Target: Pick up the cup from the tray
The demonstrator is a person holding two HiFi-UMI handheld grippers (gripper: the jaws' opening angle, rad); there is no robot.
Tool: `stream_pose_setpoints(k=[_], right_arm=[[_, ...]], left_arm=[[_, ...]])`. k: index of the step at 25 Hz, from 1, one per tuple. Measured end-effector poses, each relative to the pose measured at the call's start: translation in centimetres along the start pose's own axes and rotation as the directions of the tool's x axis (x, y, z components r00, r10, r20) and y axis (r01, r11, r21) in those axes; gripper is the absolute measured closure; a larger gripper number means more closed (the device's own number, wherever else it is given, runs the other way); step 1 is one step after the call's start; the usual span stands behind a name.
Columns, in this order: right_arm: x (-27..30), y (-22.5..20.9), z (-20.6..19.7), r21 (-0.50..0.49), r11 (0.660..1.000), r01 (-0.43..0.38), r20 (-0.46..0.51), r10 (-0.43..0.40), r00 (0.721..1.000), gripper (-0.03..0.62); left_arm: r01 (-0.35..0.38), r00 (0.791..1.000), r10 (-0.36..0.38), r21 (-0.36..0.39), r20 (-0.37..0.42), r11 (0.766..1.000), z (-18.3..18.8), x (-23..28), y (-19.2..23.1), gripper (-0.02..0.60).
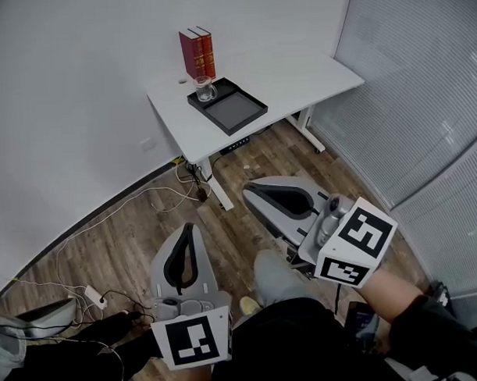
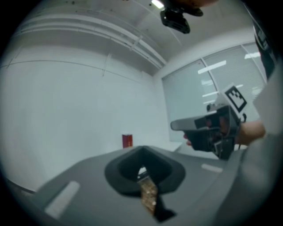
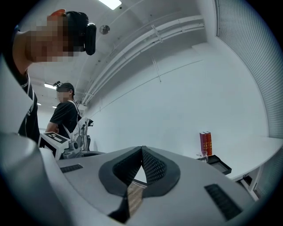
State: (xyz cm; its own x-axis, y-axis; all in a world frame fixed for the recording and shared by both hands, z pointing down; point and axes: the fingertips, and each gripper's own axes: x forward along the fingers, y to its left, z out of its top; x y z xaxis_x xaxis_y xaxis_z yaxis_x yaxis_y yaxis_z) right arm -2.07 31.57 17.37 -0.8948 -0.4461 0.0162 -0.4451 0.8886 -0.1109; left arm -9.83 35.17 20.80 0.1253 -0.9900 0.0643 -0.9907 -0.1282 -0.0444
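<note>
A clear glass cup (image 1: 205, 88) stands upright in the back-left corner of a black tray (image 1: 234, 109) on a white desk (image 1: 297, 74), far ahead of both grippers. The right gripper view shows the cup (image 3: 203, 156) and the tray (image 3: 219, 166) small at the right. My left gripper (image 1: 188, 227) is low at the left, over the wooden floor, its jaws shut on nothing (image 2: 142, 150). My right gripper (image 1: 248, 187) is a little nearer the desk. Its jaws meet at the tip (image 3: 142, 148) and hold nothing.
Two red books (image 1: 197, 53) stand behind the tray against the wall. Cables and a power strip (image 1: 94, 294) lie on the floor at the left. Blinds (image 1: 423, 101) close off the right side. Another person (image 3: 66, 117) stands off to the left in the right gripper view.
</note>
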Motion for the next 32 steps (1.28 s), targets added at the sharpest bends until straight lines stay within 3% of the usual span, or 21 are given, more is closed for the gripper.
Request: stream_pose_setpoints(k=[32], right_arm=[[3.1,-0.2,-0.7,-0.039,0.999,-0.036,-0.007,0.036,0.999,0.58]], left_arm=[[-0.045,0.999,0.045,0.023,-0.002,0.999,-0.3,0.5,2.8,0.58]])
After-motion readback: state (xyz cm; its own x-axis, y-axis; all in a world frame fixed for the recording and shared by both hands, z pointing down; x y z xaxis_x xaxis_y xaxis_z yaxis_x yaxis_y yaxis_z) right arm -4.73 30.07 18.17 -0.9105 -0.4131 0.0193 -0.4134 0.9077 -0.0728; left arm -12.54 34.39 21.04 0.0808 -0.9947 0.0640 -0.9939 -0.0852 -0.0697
